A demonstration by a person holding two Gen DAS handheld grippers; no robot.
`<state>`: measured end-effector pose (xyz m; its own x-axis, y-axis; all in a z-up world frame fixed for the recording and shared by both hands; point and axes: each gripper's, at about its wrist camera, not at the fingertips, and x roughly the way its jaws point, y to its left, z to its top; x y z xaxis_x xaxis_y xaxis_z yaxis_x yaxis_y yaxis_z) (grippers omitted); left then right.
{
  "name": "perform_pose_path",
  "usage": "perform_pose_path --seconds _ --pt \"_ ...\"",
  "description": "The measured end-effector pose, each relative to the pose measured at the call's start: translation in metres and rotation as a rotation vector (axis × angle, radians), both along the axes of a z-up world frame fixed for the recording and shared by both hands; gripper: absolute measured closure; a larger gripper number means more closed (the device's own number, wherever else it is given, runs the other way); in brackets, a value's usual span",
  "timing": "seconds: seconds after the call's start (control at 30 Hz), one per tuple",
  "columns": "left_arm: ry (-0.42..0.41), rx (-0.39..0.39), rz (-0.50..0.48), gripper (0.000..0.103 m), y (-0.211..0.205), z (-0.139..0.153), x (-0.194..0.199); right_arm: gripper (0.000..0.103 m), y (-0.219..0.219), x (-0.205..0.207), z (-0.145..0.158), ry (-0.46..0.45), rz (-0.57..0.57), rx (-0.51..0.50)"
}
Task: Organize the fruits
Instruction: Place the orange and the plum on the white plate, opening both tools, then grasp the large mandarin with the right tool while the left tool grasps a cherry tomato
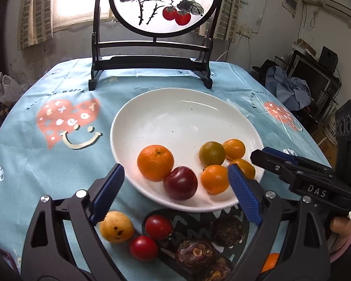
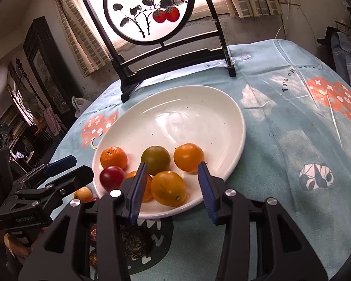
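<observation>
Two cherry tomatoes show only from the left wrist.

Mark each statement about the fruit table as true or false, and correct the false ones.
1. The white plate holds six fruits. True.
2. Two small red tomatoes lie on the cloth beside the plate. True.
3. The left hand-held gripper is shut on the dark red plum. False: its jaws are open and hold nothing.
4. The large orange lies on the tablecloth. False: it is on the plate.
5. The right hand-held gripper is open. True.
</observation>
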<state>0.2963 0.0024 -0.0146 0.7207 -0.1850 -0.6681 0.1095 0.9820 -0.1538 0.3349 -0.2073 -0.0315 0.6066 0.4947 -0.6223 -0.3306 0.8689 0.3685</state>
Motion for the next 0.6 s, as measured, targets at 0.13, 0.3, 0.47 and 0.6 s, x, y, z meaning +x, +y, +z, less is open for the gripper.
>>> perform_pose_path --seconds 0.13,0.3,0.47,0.6 --pt "0.011 -0.023 0.042 0.005 0.013 0.001 -0.013 0.058 0.002 -0.015 0.008 -0.033 0.014 -0.02" --pt "0.058 -0.018 0.074 0.004 0.025 -0.008 -0.026 0.058 0.01 -0.039 0.005 -0.001 0.091 -0.047" --pt "0.082 -0.026 0.084 0.004 0.035 -0.015 -0.04 0.058 0.018 -0.069 -0.006 0.06 0.206 -0.083" --pt "0.063 -0.004 0.096 0.004 0.04 -0.015 -0.05 0.058 0.013 -0.086 -0.009 0.1 0.292 -0.063"
